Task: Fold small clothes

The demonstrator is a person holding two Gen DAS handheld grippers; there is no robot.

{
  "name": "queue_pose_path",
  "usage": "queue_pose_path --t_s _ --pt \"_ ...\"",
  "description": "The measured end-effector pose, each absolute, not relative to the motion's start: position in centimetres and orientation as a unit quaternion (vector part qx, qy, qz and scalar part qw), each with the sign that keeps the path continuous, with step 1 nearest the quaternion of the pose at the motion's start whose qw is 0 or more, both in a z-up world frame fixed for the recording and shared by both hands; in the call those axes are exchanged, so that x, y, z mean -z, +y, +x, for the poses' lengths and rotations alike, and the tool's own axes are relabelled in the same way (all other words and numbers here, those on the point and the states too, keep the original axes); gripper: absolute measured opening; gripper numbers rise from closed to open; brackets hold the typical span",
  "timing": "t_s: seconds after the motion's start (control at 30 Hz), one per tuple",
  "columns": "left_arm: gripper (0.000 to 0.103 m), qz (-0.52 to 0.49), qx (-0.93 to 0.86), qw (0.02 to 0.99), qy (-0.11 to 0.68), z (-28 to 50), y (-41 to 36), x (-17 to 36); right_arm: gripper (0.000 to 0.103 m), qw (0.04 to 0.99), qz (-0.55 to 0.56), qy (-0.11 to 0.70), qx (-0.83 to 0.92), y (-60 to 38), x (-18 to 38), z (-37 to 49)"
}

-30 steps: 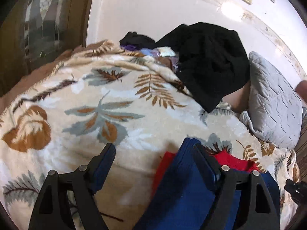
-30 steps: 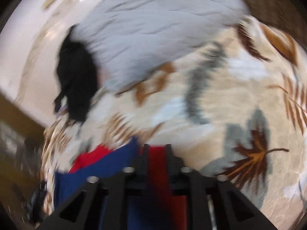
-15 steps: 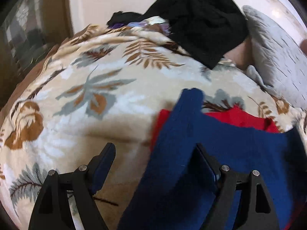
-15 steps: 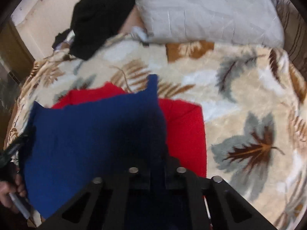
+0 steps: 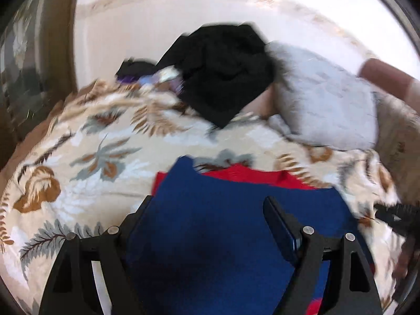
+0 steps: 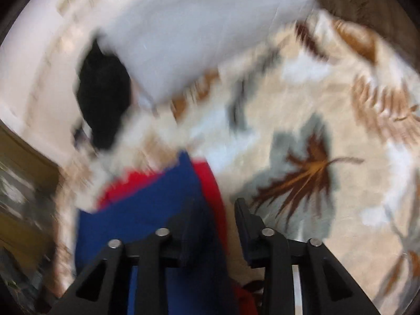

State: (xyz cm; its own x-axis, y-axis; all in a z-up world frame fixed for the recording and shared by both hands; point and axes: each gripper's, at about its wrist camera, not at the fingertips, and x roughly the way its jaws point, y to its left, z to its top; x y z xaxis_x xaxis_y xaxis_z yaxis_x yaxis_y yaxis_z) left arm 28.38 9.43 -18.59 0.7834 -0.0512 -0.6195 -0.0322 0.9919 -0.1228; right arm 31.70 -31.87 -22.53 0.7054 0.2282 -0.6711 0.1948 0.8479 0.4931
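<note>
**Both claws standing open over the blue garment on the bed**

The left claw (image 5: 207,210) is gaping wide above the blue garment (image 5: 223,236), gripping nothing. The right claw (image 6: 214,214), jaws having just been opening, is standing apart with the cloth's right edge between them, unpressed. The blue garment is lying over a red garment (image 5: 252,174) on the leaf-patterned blanket (image 5: 92,157); a black garment (image 5: 223,73) is sitting at twelve o'clock

Two black hand-held grippers, left (image 5: 207,210) & right (image 6: 214,212): triangular cut-out arms w/ silver screws, dark pads.
</note>
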Motion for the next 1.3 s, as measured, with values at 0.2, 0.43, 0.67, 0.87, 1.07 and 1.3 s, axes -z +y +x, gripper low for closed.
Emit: queue_pose_path --t_s 0.2,0.43,0.67,0.87,1.07,1.3 --pt "0.095 -0.029 0.050 0.952 0.301 21.0 4.9 15.3 0.079 0.936 0.189 0.297 -0.032 -29.2 14.8 23.3" --pt "0.100 0.015 0.050 0.962 0.270 15.0 2.7 11.5 0.079 0.940 0.113 0.319 -0.042 -24.6 12.4 16.1" --pt "0.100 0.055 -0.020 0.968 0.245 11.9 3.2 9.9 0.079 0.938 0.070 0.334 -0.054 -21.0 11.5 12.4" --pt "0.100 0.070 -0.034 0.968 0.239 11.0 3.6 9.8 0.079 0.939 0.054 0.334 -0.065 -19.0 11.0 11.3" --pt "0.100 0.067 -0.036 0.965 0.249 11.3 4.0 10.5 0.079 0.935 0.052 0.342 -0.072 -18.3 11.7 11.6" --pt "0.101 0.076 -0.041 0.955 0.284 13.1 4.1 13.2 0.079 0.927 0.048 0.365 -0.066 -18.1 13.8 12.9"
